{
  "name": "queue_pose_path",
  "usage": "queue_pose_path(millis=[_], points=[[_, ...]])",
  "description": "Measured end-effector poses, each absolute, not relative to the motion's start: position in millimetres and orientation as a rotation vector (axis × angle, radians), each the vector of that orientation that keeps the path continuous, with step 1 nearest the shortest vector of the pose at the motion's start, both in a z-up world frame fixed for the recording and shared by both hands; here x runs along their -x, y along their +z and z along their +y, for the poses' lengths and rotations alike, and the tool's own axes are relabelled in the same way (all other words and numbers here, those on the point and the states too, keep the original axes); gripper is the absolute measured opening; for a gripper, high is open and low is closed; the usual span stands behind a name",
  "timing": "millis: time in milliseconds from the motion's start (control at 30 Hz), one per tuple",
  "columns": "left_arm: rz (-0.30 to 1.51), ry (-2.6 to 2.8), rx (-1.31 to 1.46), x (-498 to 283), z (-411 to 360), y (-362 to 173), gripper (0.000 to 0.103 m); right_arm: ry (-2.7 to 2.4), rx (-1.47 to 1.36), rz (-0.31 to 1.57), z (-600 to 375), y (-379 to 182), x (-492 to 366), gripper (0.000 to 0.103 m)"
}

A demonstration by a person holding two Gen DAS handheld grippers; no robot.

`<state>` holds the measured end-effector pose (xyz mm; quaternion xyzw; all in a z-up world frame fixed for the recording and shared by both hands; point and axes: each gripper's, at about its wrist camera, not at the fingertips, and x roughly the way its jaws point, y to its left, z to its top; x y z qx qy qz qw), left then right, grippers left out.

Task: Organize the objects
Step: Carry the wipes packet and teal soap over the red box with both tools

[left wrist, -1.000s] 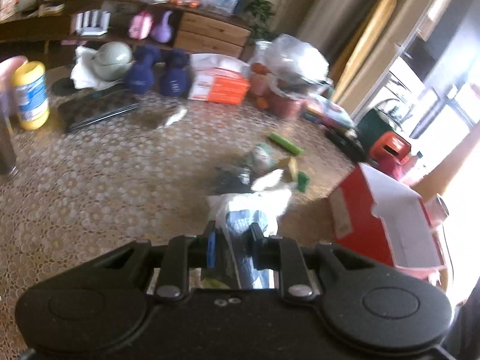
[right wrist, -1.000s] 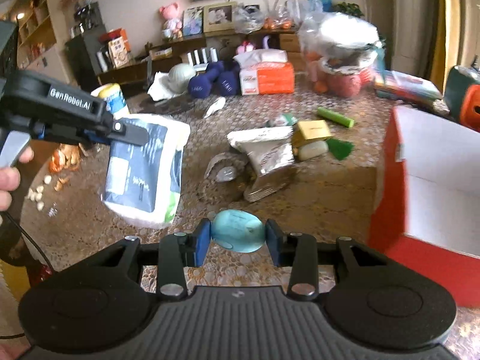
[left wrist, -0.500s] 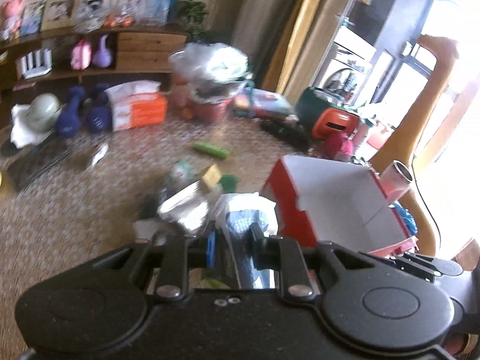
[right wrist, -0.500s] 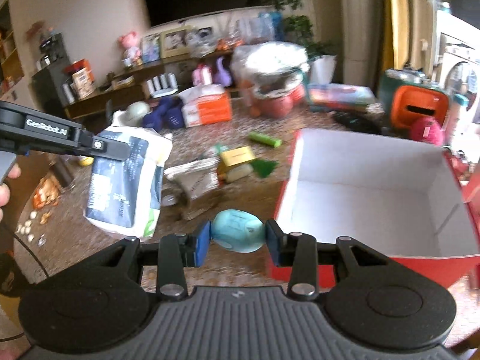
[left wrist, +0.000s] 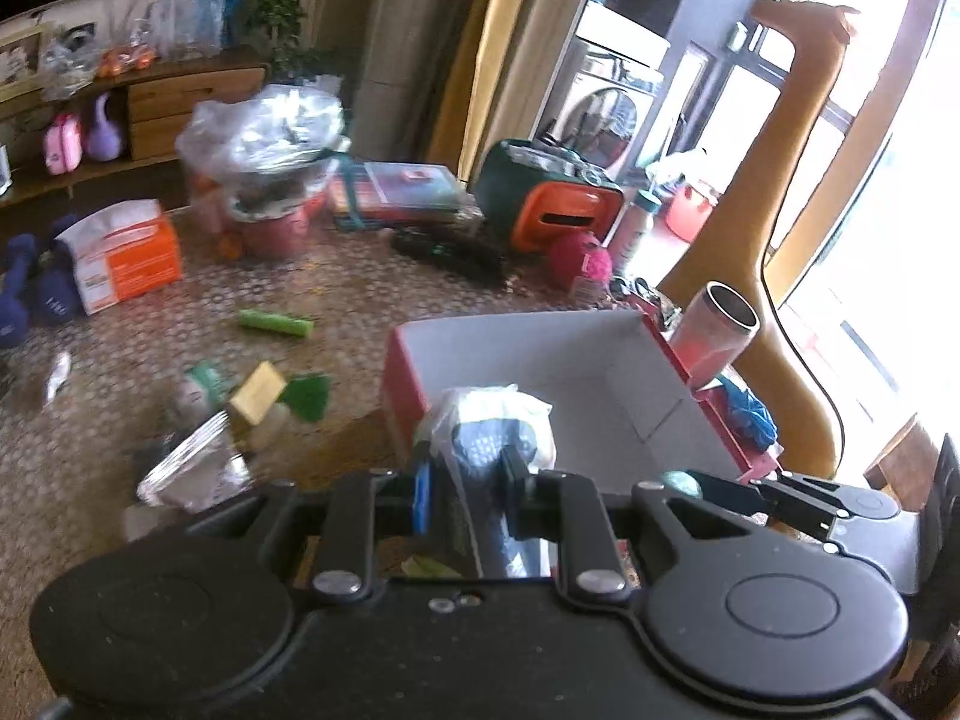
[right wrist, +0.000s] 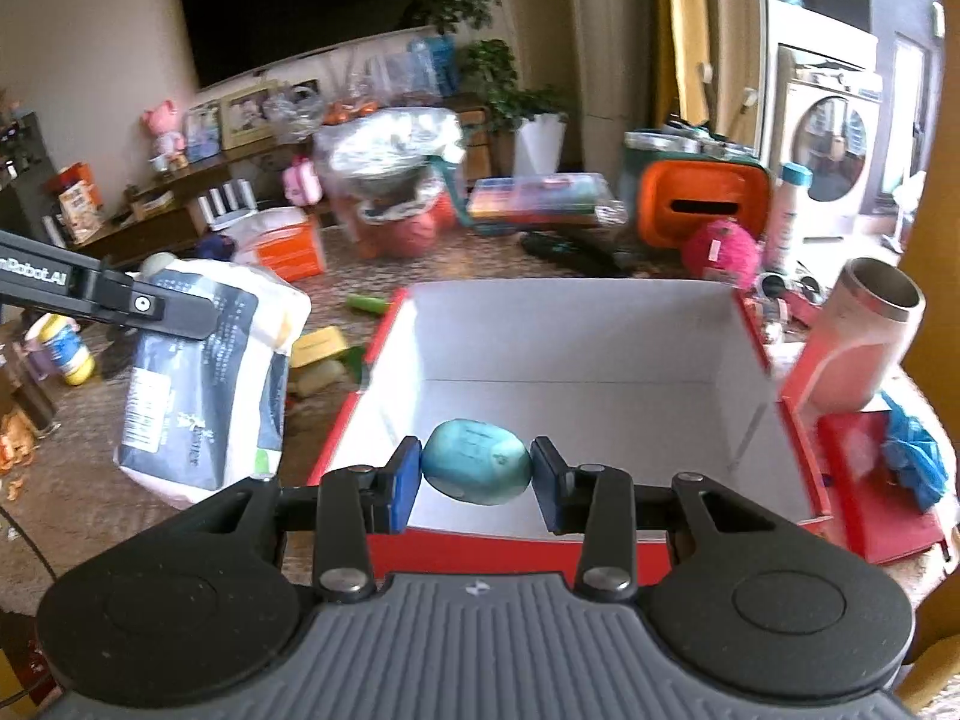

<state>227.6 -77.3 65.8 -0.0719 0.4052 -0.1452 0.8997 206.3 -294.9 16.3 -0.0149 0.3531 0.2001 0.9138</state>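
My right gripper (right wrist: 475, 471) is shut on a teal oval bar (right wrist: 476, 460) and holds it over the near edge of the open red box (right wrist: 576, 354), whose white inside shows bare. The left gripper (left wrist: 465, 468) is shut on a white and dark blue bag (left wrist: 489, 429), held up just left of the box (left wrist: 600, 378). In the right wrist view that bag (right wrist: 204, 372) hangs beside the box's left wall, and the left gripper (right wrist: 180, 312) reaches in from the left edge. In the left wrist view the right gripper (left wrist: 708, 483) shows at the lower right with the teal bar.
On the patterned table left of the box lie a yellow packet (right wrist: 318, 345), a green tube (left wrist: 276, 324), a foil bag (left wrist: 192, 474) and an orange tissue box (left wrist: 129, 258). A steel and pink tumbler (right wrist: 858, 342) stands right of the box by a red lid (right wrist: 870, 492).
Both grippers have swung right and risen with their loads. The red box has come from the right edge to the centre of both views; the bar now hangs over its near edge.
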Motion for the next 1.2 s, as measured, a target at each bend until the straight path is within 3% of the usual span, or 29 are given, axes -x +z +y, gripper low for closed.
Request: queue_pose_path(millis=[467,1200], points=[[0.867,-0.331,0.068,-287.2,-153.8,55.0,0.021,0.307,0.051,0.785,-343.7,-9.3,-254.1,0.039],[1.035,-0.333,-0.072,-367.1,-219.5,-32.7,0.022,0.372,0.207,1.015,-329.7,-69.3,-332.1,0.039]])
